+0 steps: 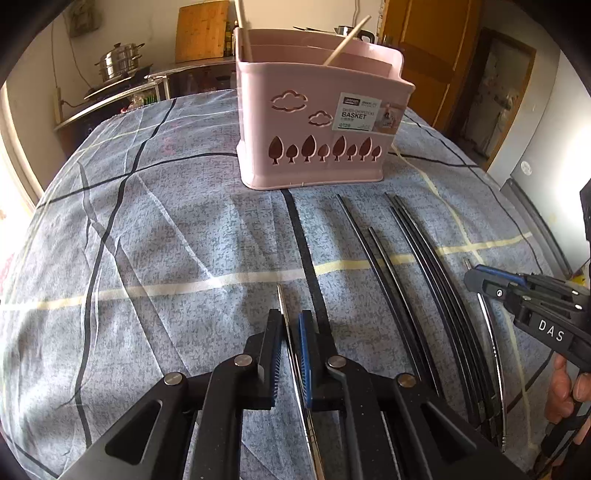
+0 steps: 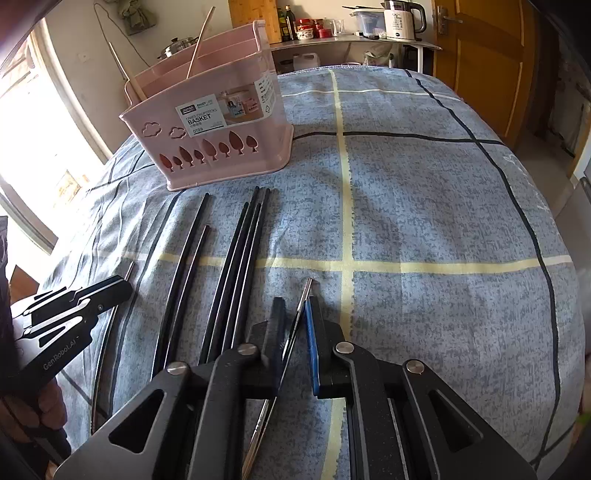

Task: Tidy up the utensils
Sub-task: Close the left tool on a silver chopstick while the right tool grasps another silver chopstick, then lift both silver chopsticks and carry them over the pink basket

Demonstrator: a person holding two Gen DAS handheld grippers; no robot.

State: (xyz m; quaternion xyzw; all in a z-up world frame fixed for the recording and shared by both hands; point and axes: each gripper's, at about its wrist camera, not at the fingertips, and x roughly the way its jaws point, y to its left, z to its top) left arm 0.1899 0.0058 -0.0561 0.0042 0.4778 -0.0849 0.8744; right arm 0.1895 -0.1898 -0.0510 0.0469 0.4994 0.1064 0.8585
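Observation:
A pink chopstick basket (image 1: pixel 317 122) stands upright on the blue checked cloth, with two wooden chopsticks (image 1: pixel 347 40) leaning in it; it also shows in the right wrist view (image 2: pixel 218 125). Several black chopsticks (image 1: pixel 417 273) lie side by side in front of it, also seen in the right wrist view (image 2: pixel 229 273). My left gripper (image 1: pixel 291 325) is shut on a metal chopstick (image 1: pixel 282 306) low over the cloth. My right gripper (image 2: pixel 297 314) is shut on another metal chopstick (image 2: pixel 304 291), to the right of the black ones.
The table (image 2: pixel 424 206) drops off at its far and right edges. A steel pot (image 1: pixel 118 62) and a cutting board (image 1: pixel 201 29) stand behind it on the left, a kettle (image 2: pixel 400 18) and jars on a counter, and a wooden door (image 2: pixel 484 55) at the right.

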